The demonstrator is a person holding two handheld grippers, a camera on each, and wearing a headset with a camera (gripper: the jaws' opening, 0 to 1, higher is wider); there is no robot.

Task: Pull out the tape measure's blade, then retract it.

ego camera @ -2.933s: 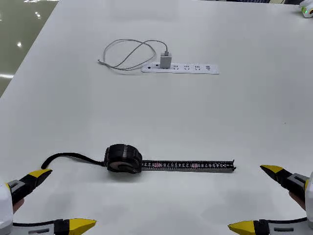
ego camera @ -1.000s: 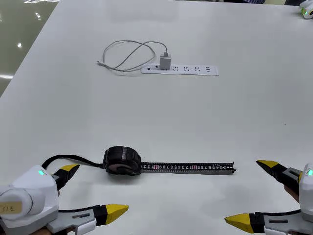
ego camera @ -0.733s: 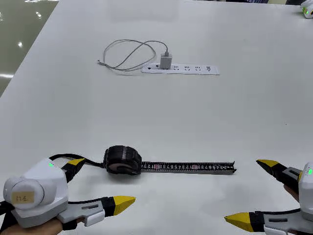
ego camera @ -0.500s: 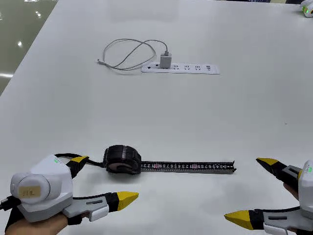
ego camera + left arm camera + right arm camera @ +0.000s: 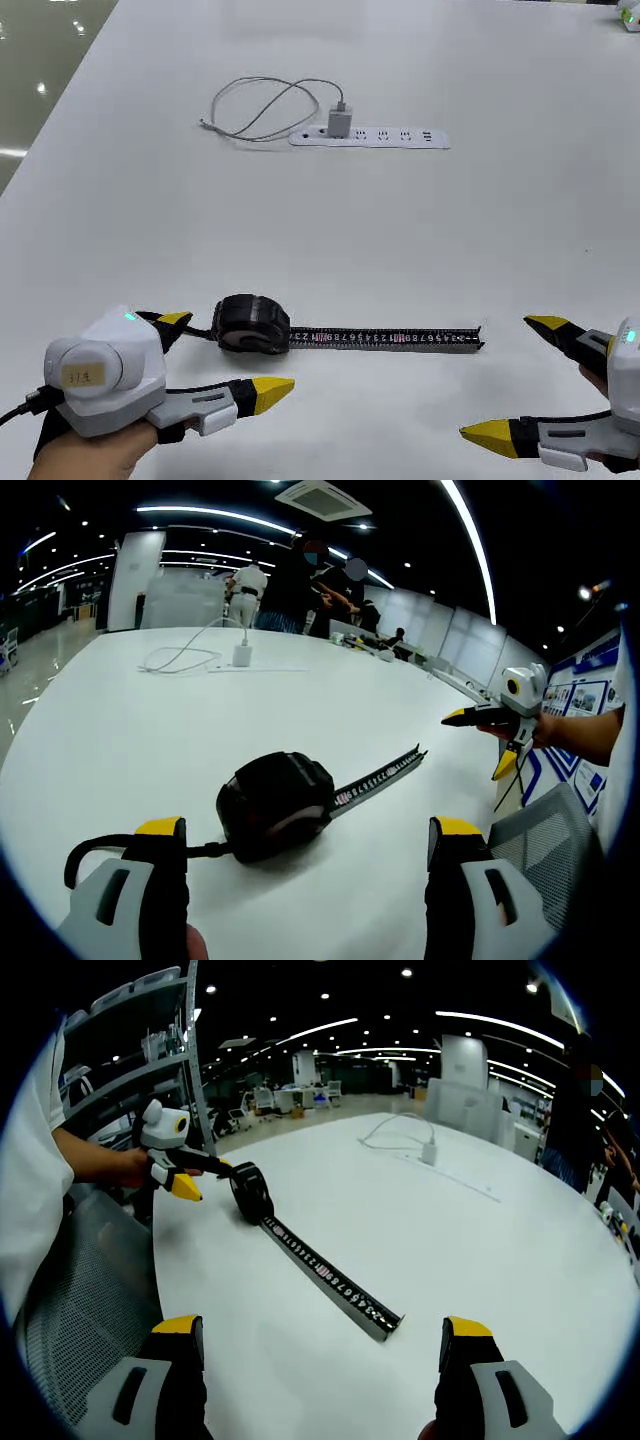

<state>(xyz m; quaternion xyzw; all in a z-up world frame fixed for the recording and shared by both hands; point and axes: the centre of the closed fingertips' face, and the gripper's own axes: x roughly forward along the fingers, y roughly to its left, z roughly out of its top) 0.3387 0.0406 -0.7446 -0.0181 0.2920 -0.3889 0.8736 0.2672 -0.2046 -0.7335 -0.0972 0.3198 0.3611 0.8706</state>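
A black tape measure [image 5: 250, 323] lies on the white table [image 5: 400, 240], its blade [image 5: 385, 338] pulled out to the right and its black strap trailing left. My left gripper [image 5: 228, 352] is open, one jaw beside the case's left side and the other in front of it. In the left gripper view the case [image 5: 275, 805] sits just ahead between the jaws of the left gripper [image 5: 307, 830], untouched. My right gripper [image 5: 508, 377] is open, a little right of the blade's end. In the right gripper view the blade [image 5: 330, 1278] runs away from the open right gripper [image 5: 320, 1328] toward the case [image 5: 248, 1190].
A white power strip [image 5: 370, 138] with a plugged charger [image 5: 339, 122] and looped cable [image 5: 260, 110] lies far back on the table. The table's left edge [image 5: 60, 100] drops to a glossy floor. Several people stand beyond the table [image 5: 290, 580].
My left gripper has come forward and rightward from the bottom left corner until its jaws flank the tape measure's case. The right gripper and the tape measure have stayed put.
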